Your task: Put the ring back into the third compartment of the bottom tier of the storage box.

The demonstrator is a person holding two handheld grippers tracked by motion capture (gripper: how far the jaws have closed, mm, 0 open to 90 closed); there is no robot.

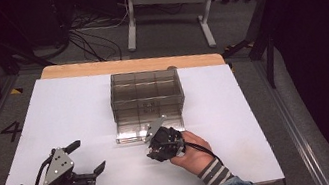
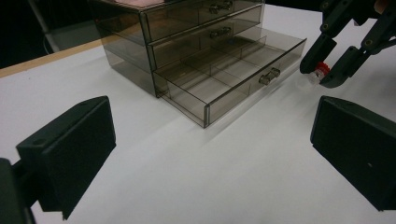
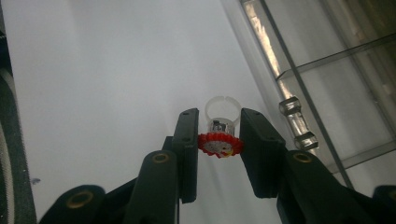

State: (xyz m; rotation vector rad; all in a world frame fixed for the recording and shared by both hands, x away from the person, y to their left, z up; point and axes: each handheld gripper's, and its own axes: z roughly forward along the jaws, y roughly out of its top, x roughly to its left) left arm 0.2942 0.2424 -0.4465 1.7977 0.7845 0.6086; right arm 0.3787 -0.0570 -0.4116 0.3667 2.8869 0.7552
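Two tools are working: the right tool [image 3: 217, 140] is gripping a small red-frilled clear plastic ring [image 3: 220, 142] near the smoky transparent drawer box's [image 1: 147, 95] pulled-out bottom drawer [image 2: 233, 77]; the left tool [image 2: 210, 158] is resting open on the white worktop [image 1: 79, 111].

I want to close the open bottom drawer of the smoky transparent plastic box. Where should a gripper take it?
Grip the small clear handle at the middle of the bottom drawer's front wall, coming from the front. It juts out like a bar, so jaws fit around it.

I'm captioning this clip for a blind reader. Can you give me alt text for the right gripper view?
Two black jaws of the right gripper pinch a small toy ring with a red frilled top and clear band, above a white table. An open smoky-clear drawer lies at right.
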